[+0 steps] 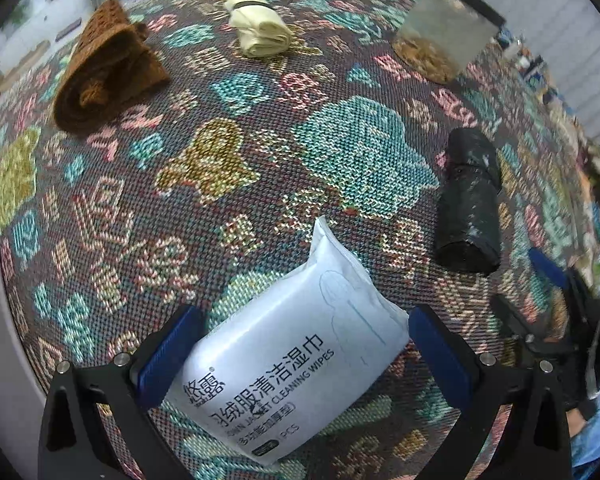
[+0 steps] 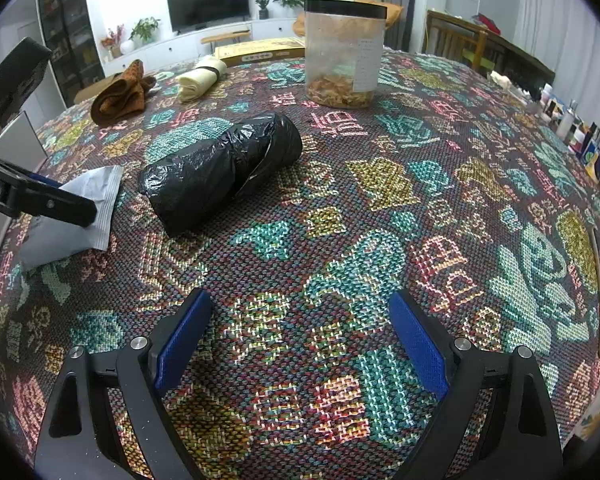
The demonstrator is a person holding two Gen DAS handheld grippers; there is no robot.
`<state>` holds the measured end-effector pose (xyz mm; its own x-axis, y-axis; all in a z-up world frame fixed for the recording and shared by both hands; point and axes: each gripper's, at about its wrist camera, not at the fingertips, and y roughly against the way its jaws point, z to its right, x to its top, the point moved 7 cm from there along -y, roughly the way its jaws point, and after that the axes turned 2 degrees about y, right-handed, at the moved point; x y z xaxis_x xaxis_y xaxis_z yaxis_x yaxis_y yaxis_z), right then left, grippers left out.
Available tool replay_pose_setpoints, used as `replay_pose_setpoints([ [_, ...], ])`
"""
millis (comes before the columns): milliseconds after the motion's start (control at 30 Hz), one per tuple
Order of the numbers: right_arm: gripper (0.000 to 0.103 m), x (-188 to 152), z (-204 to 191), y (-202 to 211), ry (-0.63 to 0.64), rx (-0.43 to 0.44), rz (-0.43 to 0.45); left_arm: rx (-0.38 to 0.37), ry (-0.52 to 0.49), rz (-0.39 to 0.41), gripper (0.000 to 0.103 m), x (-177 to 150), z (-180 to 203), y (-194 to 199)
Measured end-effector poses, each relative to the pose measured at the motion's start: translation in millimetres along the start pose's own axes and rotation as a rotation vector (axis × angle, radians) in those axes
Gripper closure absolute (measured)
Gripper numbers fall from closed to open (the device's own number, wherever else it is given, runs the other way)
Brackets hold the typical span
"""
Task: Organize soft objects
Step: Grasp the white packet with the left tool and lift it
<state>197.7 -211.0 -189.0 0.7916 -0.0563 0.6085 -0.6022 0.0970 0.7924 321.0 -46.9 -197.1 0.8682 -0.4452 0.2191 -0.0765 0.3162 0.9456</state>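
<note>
The left tongs (image 1: 304, 352) straddle a white pack of cleaning wipes (image 1: 288, 364) lying on the bench (image 1: 220, 160), which is covered by a woven cloth of teal, pink and ochre figures; the blue pads (image 1: 168, 354) sit on either side of the pack, the left one against its edge and the right one just touching its corner, so the tongs are spread apart around it rather than squeezed hard. In the left wrist view a black plastic-wrapped roll (image 1: 470, 204) lies at about 2 o'clock from the pack, a folded brown cloth (image 1: 104, 72) at 11 o'clock, and a cream bundle (image 1: 258, 28) bound by a dark band near 12 o'clock, with a clear jar (image 1: 440, 36) (holding some tan flakes at its bottom) farther at 1 o'clock. The right tongs (image 2: 300, 340) hover over bare cloth with their arms wide apart and nothing between them. From the right wrist view the black roll (image 2: 220, 176) lies at 11 o'clock, well apart from the tongs, and the wipes pack (image 2: 68, 220) shows at 9 o'clock under the left tool.
</note>
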Motion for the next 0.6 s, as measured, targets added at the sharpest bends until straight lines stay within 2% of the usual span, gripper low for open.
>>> replay_pose_setpoints([
  [167, 0.010, 0.0, 0.0, 0.0, 0.000, 0.000, 0.000, -0.082, 0.075, 0.002, 0.000, -16.8, -14.1, 14.4],
  [333, 0.010, 0.0, 0.0, 0.0, 0.000, 0.000, 0.000, -0.093, 0.003, -0.009, 0.000, -34.5, 2.4, 15.8],
  [500, 0.010, 0.0, 0.0, 0.0, 0.000, 0.000, 0.000, -0.071, -0.097, -0.041, 0.000, -43.9, 25.8, 11.2],
  [600, 0.010, 0.0, 0.0, 0.1, 0.000, 0.000, 0.000, -0.008, -0.112, -0.026, 0.000, -45.9, 30.0, 8.7],
])
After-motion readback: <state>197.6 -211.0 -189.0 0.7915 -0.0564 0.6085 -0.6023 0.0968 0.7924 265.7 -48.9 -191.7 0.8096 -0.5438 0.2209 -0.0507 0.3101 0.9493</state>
